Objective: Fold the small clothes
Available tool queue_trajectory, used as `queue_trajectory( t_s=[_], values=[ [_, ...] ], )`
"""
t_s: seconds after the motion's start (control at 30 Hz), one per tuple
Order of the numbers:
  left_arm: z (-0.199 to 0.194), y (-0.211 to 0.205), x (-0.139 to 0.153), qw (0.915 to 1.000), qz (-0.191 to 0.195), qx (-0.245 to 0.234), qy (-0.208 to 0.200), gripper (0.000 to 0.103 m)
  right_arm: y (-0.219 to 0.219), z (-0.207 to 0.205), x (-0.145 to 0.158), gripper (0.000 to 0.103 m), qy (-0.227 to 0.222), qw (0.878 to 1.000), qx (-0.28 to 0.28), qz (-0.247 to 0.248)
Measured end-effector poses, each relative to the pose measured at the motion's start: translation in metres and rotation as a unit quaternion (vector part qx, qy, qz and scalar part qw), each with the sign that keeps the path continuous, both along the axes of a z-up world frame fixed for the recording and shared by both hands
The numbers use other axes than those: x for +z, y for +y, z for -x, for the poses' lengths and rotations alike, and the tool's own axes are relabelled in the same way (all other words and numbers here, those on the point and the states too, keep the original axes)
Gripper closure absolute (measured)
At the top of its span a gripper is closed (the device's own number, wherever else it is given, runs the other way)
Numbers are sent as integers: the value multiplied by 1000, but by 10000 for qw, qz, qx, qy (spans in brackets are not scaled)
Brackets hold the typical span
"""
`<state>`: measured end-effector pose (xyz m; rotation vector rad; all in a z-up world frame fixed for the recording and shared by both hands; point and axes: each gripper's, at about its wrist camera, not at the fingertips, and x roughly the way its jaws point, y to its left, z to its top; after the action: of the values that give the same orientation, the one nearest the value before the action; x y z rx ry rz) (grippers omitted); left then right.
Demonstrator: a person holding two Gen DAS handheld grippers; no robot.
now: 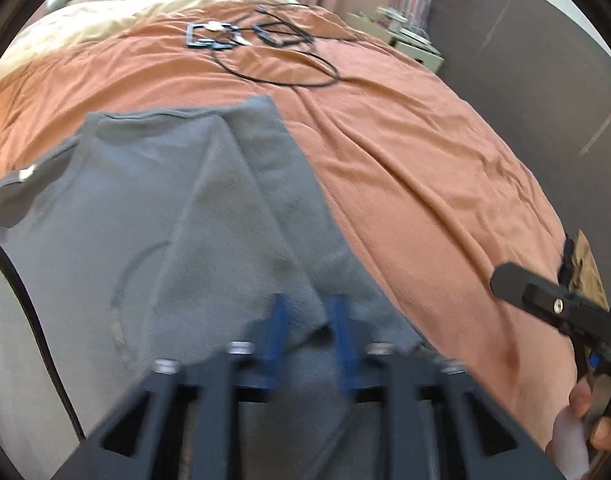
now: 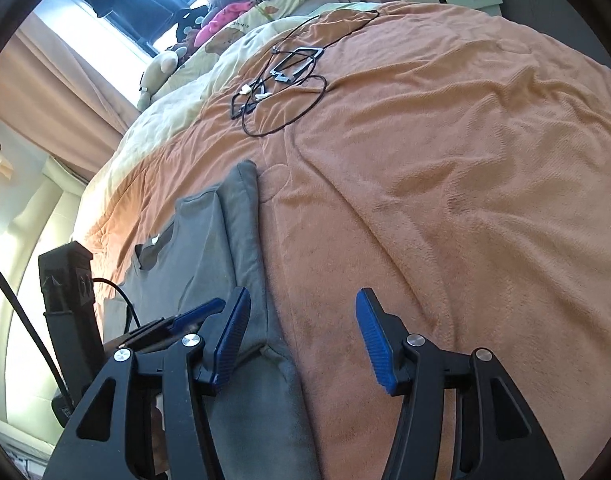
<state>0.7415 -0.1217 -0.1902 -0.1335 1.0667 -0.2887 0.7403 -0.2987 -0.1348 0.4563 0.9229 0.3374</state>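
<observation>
Soft grey fleece garment on fuzzy orange blanket; left gripper clenched on its fabric, right gripper released.

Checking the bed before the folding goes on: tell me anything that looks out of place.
A tangle of black cables with some small black frames lies loose on the orange blanket, beyond the grey shirt. It has nothing to do with folding, though it sits clear of the shirt. Nothing looks damaged or spilled.
</observation>
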Motion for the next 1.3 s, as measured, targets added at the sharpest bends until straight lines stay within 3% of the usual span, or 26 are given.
queue_trajectory(
  t_s=[0.07, 0.23, 0.4, 0.53, 0.6, 0.83, 1.0, 1.2, 1.3],
  values=[
    [-2, 10, 8, 9998, 171, 27, -10, 97, 5, -3, 1, 50, 0, 10000, 51, 24],
    [0, 39, 37, 9994, 109, 91, -319, 97, 20, -17, 7, 50, -41, 9997, 222, 132],
    [-4, 71, 50, 9987, -27, 325, -402, 97, 37, -41, 10, 50, -42, 9989, 362, 306],
    [-6, 101, 52, 9959, -391, 629, -521, 97, 54, -62, 10, 50, -69, 9972, 524, 531],
    [-8, 114, 50, 9942, -480, 813, -505, 97, 64, -73, 10, 50, -67, 9959, 602, 673],
    [-18, 160, 17, 9920, -175, 1251, 4, 94, 101, -115, 4, 50, -91, 9899, 869, 1113],
    [-19, 169, -2, 9921, 18, 1235, 211, 91, 126, -144, -8, 50, -90, 9838, 1043, 1458],
    [-21, 174, -10, 9928, 140, 1184, 142, 91, 153, -166, -21, 50, -191, 9746, 1307, 1810],
    [-22, 176, -12, 9924, 213, 1203, 109, 91, 159, -170, -24, 61, -284, 9707, 1390, 1937]
  ],
)
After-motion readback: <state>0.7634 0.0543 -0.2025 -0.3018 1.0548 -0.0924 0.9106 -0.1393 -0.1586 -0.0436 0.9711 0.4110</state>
